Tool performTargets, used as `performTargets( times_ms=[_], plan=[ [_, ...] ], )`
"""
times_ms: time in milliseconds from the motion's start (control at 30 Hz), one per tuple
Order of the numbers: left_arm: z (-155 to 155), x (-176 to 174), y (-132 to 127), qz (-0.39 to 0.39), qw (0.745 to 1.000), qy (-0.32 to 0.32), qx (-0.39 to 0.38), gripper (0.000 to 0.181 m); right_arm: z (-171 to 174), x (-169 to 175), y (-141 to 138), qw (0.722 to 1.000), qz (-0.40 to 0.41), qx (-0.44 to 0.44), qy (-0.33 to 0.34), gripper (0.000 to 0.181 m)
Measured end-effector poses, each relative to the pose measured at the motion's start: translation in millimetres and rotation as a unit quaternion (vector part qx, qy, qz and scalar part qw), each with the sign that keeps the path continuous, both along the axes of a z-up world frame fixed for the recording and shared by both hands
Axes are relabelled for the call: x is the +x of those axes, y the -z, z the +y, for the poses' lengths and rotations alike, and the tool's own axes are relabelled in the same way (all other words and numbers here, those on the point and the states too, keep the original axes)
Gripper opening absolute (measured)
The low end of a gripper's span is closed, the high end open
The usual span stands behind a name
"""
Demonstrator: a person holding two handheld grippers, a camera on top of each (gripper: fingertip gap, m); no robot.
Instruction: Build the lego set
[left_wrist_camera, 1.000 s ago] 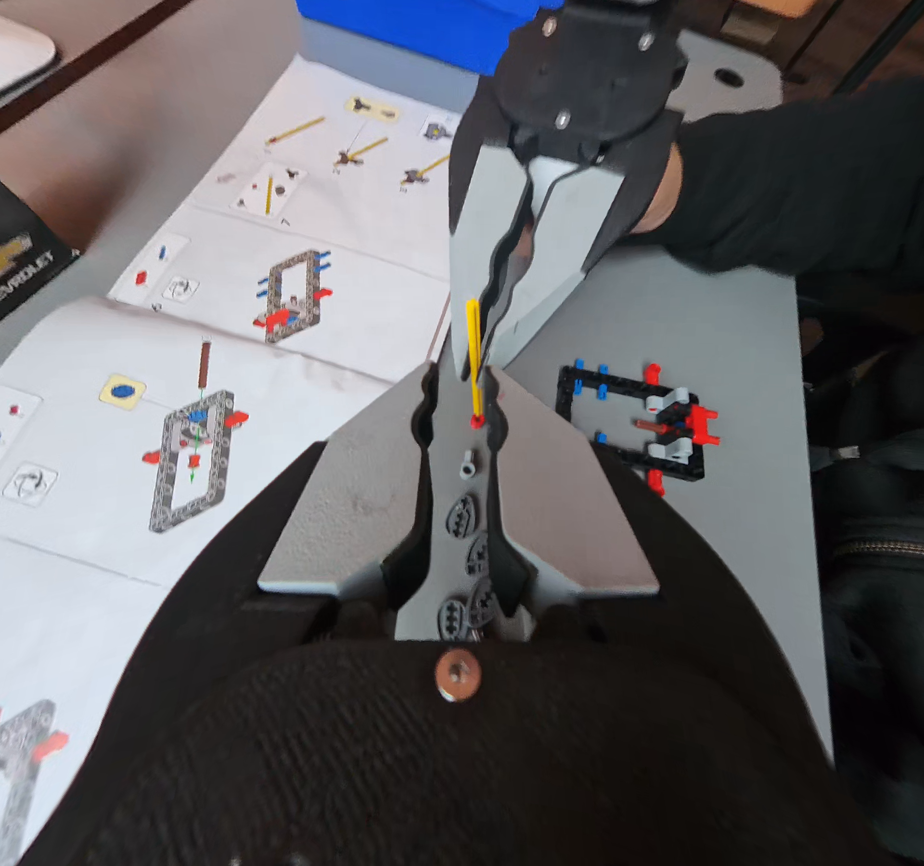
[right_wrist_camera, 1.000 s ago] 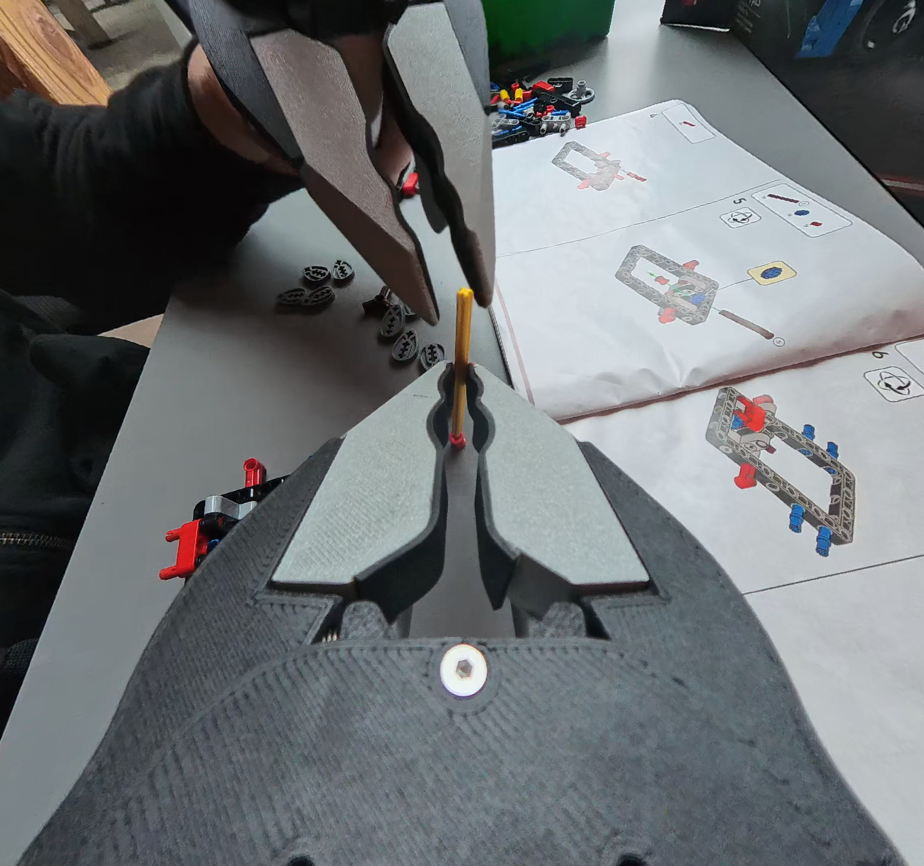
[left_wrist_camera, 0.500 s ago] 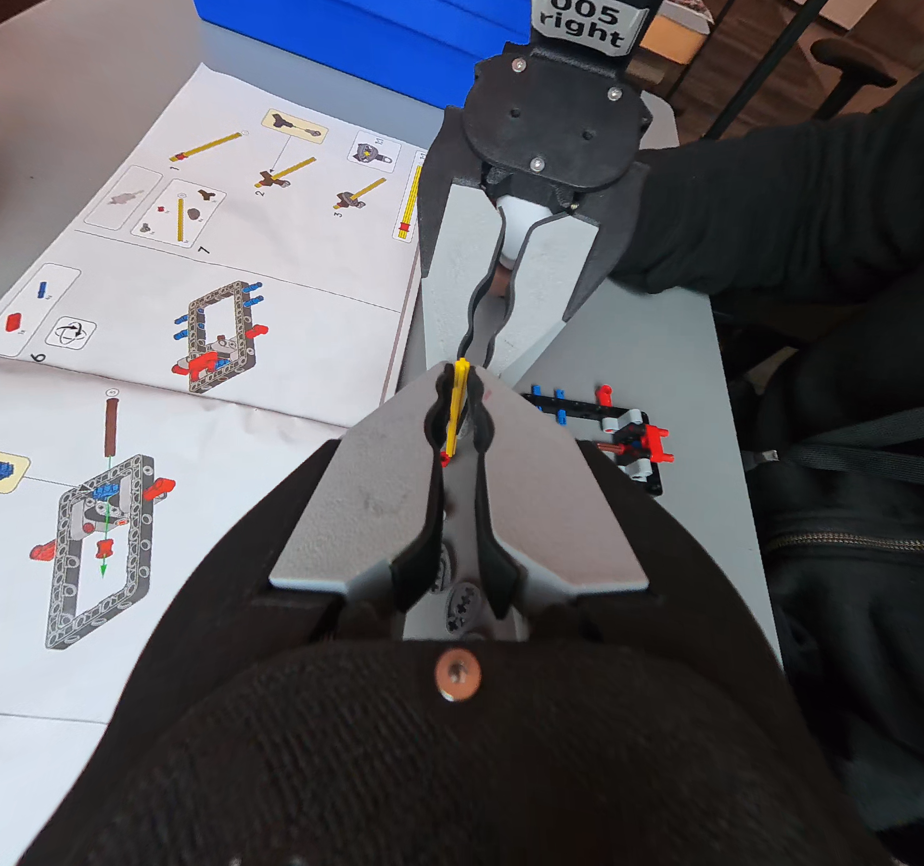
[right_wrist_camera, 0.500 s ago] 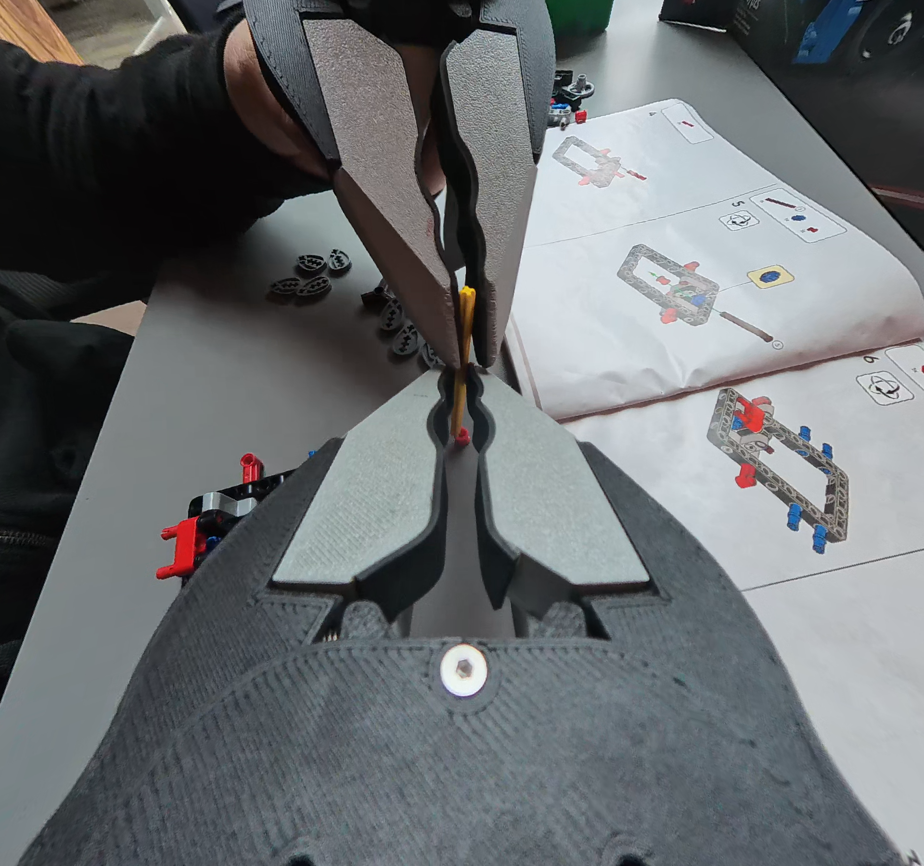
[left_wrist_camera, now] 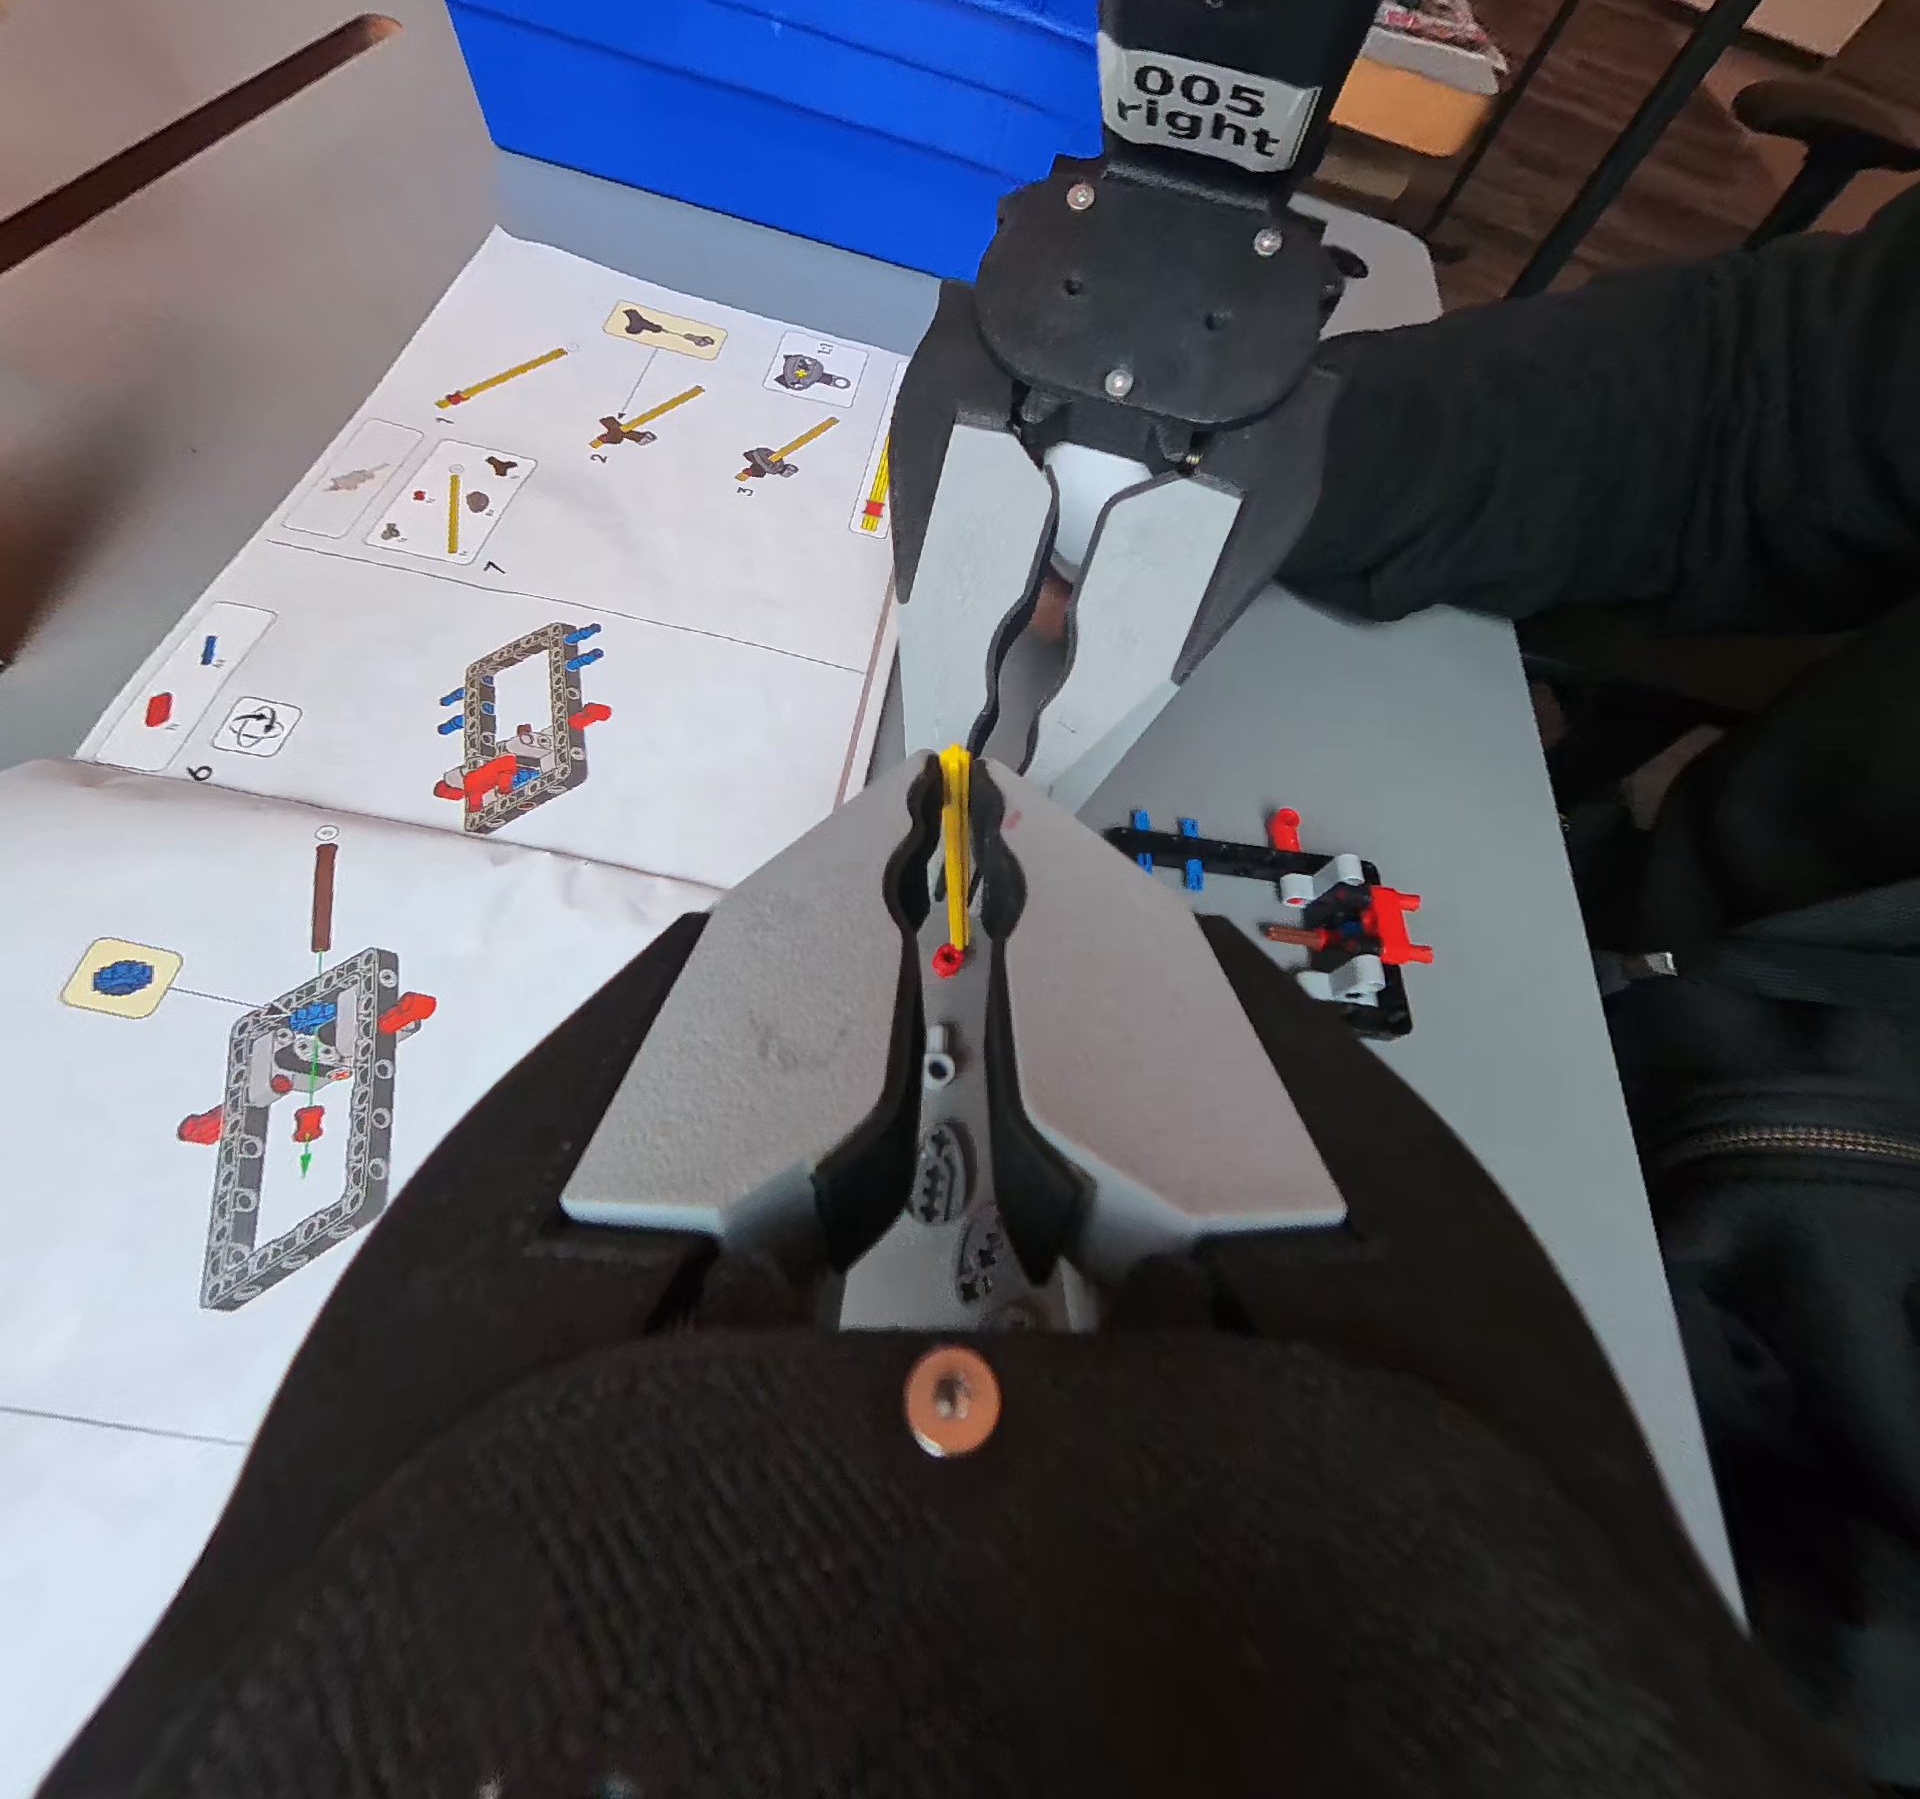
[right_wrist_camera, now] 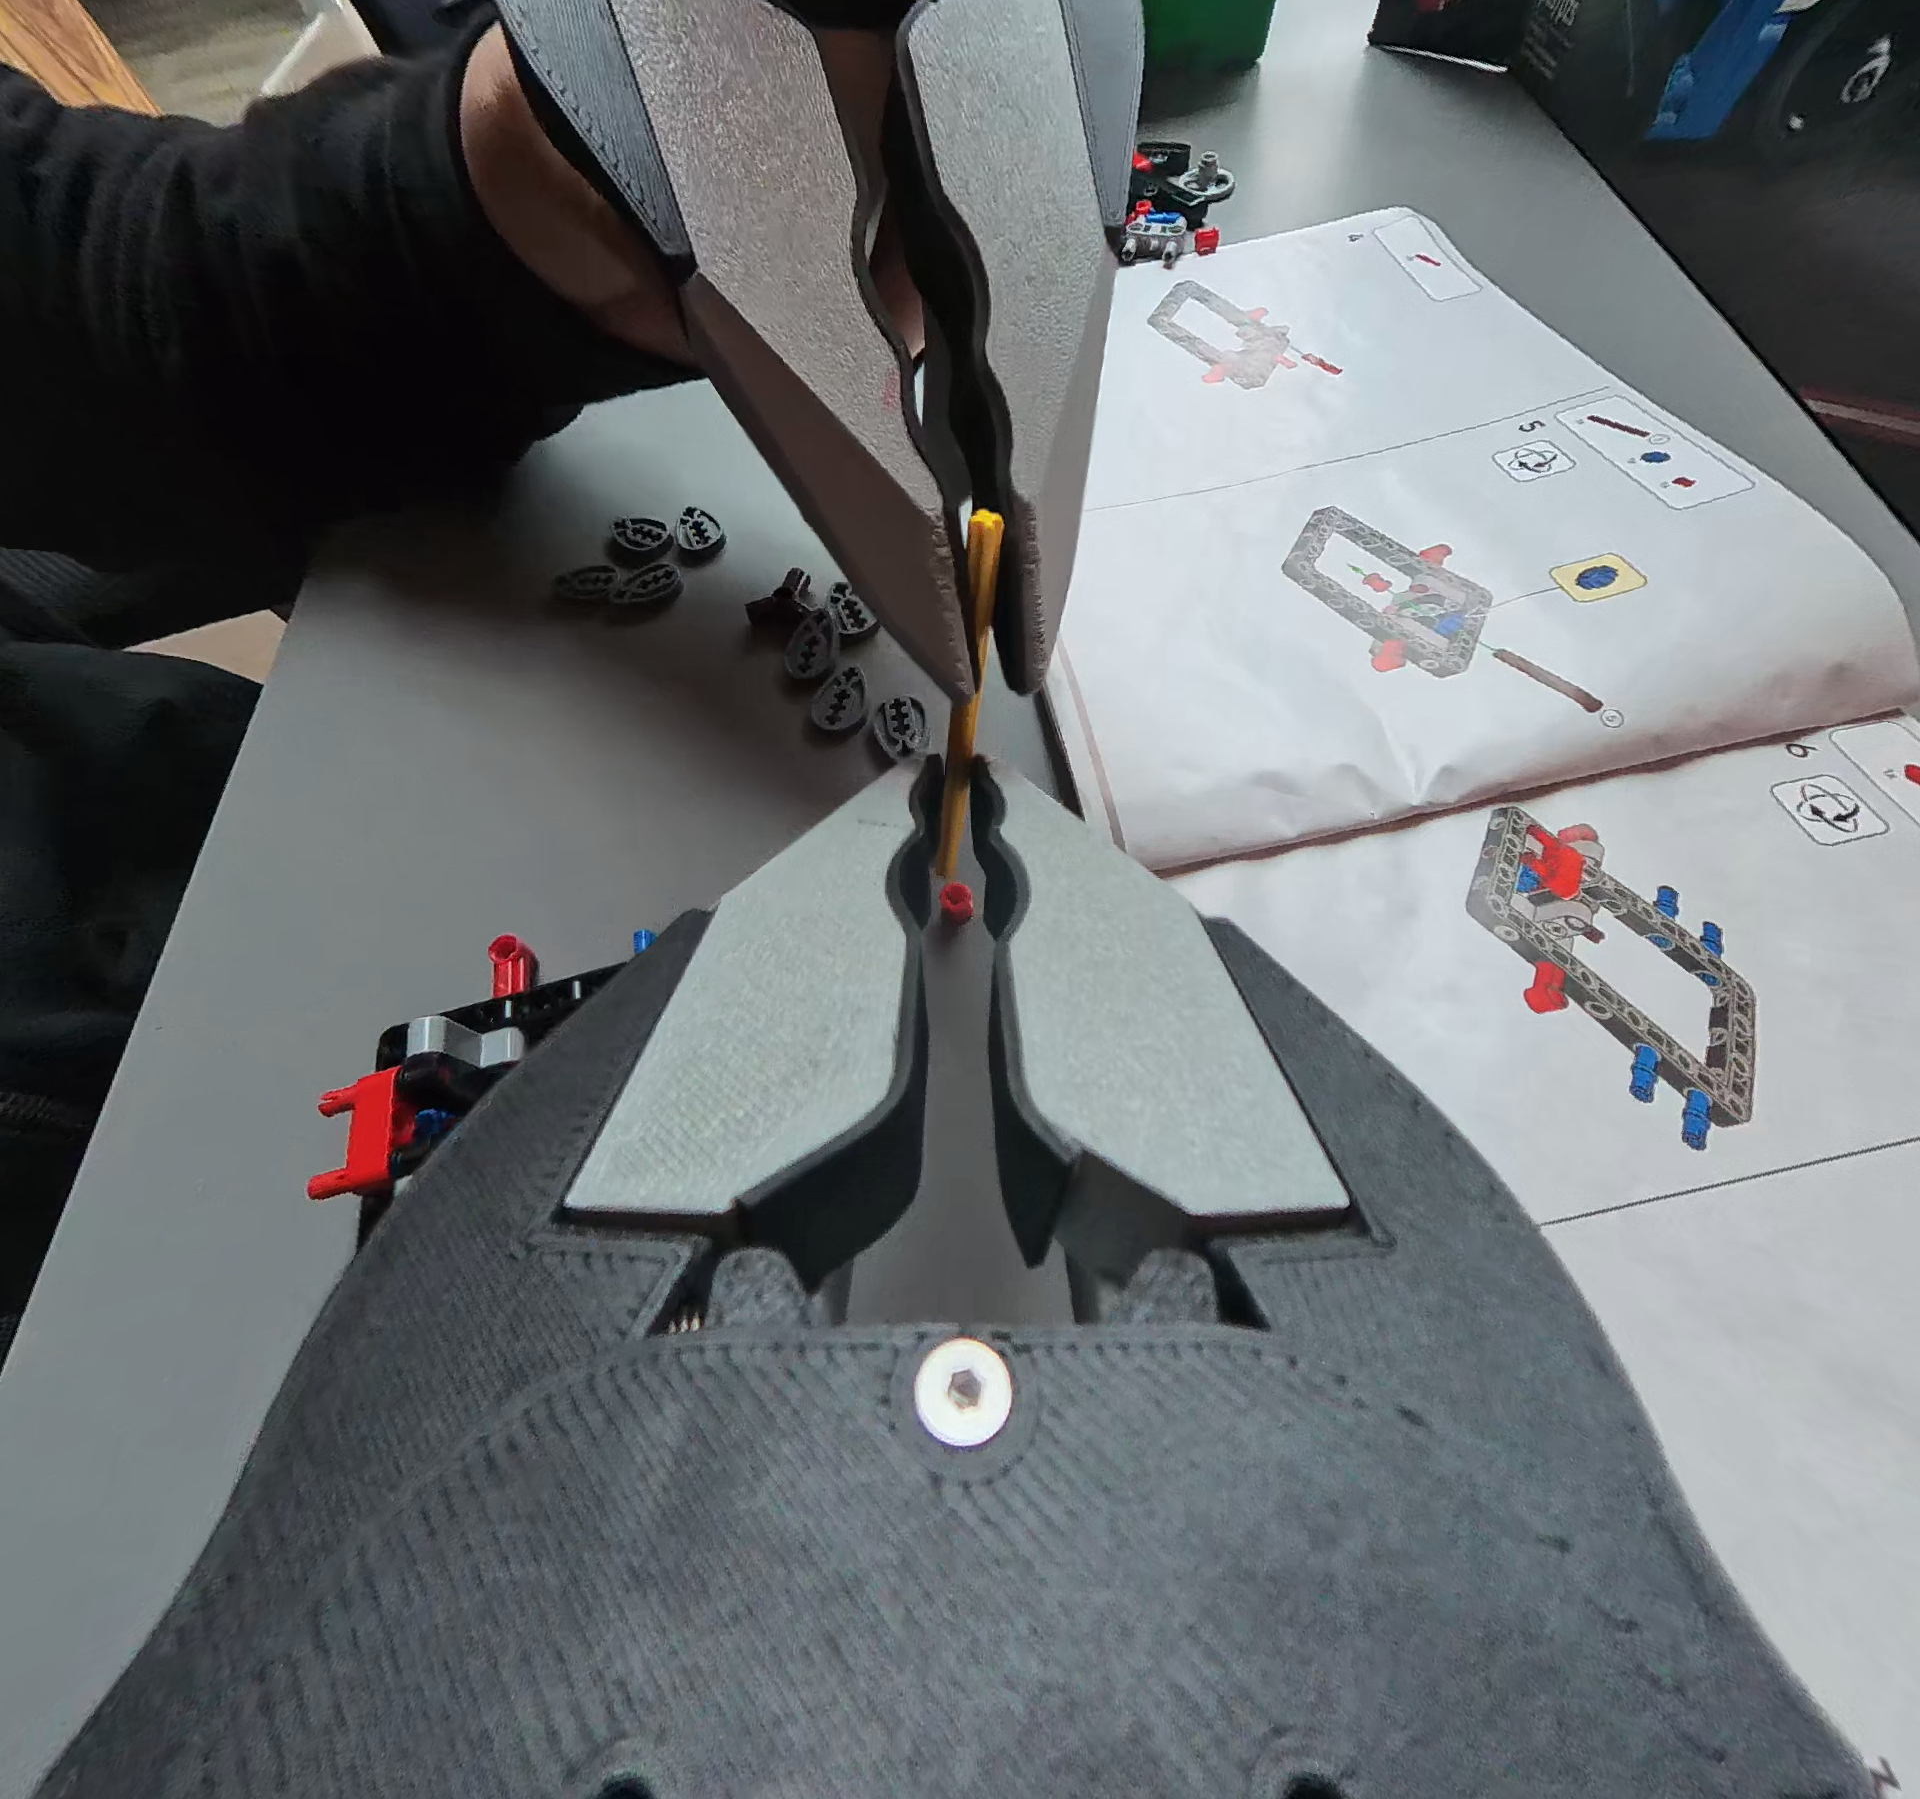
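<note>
We are holding a thin yellow rod (right_wrist_camera: 975,606) between both tools above the grey surface (right_wrist_camera: 416,793). The left gripper (left_wrist_camera: 954,783) has its fingers closed on one end of the rod; the right gripper (right_wrist_camera: 961,781) pinches it near the other end, where a small red cap (right_wrist_camera: 954,899) sits loose in the gap between the right fingers (right_wrist_camera: 1122,1001). In the left view the cap (left_wrist_camera: 945,960) shows at the rod's lower end.

The half-built black frame (left_wrist_camera: 1320,918) with red and blue pins lies on the surface just beside the grippers, the open instruction booklet (left_wrist_camera: 436,710) on the other side, and dark oval pieces (right_wrist_camera: 831,669) are scattered close by.

The risk, as we judge it: the rod is slender and gripped at two points, so any misaligned pull or twist could bend it or pop it free. The red cap looks barely seated and could drop if either grip loosens.
</note>
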State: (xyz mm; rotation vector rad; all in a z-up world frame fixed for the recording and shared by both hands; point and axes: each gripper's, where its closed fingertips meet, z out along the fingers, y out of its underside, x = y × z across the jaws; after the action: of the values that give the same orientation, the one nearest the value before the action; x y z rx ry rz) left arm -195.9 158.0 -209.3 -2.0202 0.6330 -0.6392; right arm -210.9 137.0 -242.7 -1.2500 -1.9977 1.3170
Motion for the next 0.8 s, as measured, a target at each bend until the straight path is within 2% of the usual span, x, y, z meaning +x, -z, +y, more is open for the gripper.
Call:
performTargets(
  times_ms=[800],
  plan=[
    [2, 6, 9, 0.008, 1.0, 0.003, 0.001, 0.003, 2, 3, 11, 0.998, -0.021, 0.058, -0.005, 0.001]
  ],
)
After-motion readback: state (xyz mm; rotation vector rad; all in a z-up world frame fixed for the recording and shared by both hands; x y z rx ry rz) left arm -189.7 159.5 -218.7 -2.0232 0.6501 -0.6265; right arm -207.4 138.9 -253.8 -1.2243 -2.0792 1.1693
